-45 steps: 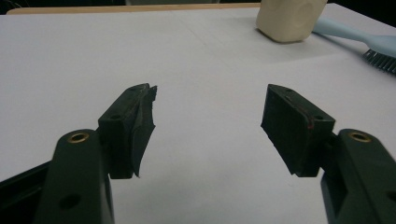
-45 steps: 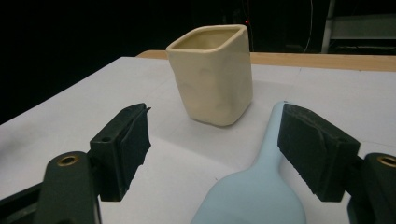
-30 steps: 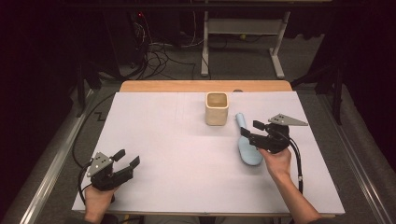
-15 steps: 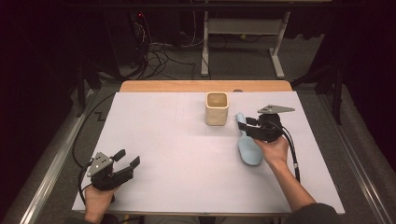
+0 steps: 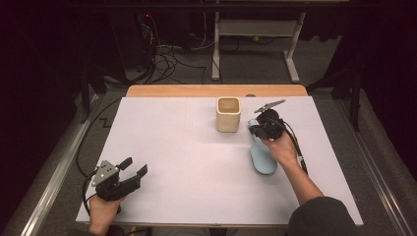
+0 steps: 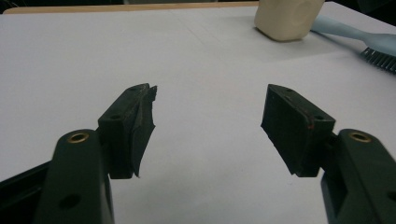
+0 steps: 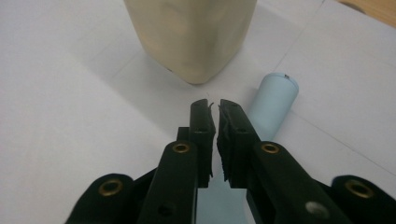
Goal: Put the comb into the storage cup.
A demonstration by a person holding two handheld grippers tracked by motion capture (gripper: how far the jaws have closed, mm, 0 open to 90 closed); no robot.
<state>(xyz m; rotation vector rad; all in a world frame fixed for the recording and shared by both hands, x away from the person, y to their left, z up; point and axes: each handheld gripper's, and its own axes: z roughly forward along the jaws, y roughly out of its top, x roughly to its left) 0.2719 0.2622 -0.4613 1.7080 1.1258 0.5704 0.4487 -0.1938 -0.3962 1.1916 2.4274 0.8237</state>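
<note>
A cream square cup [image 5: 228,114] stands on the white table sheet [image 5: 196,162], toward the back middle. Right of it lies a light blue brush [image 5: 263,158], its handle end toward the cup. My right gripper [image 5: 253,129] hovers over that handle end with its jaws shut on nothing. In the right gripper view the gripper [image 7: 216,109] sits just above the handle [image 7: 273,105], close to the cup [image 7: 191,37]. My left gripper [image 5: 134,167] rests near the front left, open and empty [image 6: 210,126]. Far ahead of it are the cup [image 6: 287,18] and the brush [image 6: 369,44].
A wooden table edge [image 5: 216,91] runs along the back of the sheet. Behind the table are cables [image 5: 167,54] and a metal stand [image 5: 255,34] on the floor. A rail [image 5: 54,182] borders the left side.
My right gripper has moved away from me along the brush, from its middle to the handle end beside the cup. The brush, cup and left gripper have stayed put.
</note>
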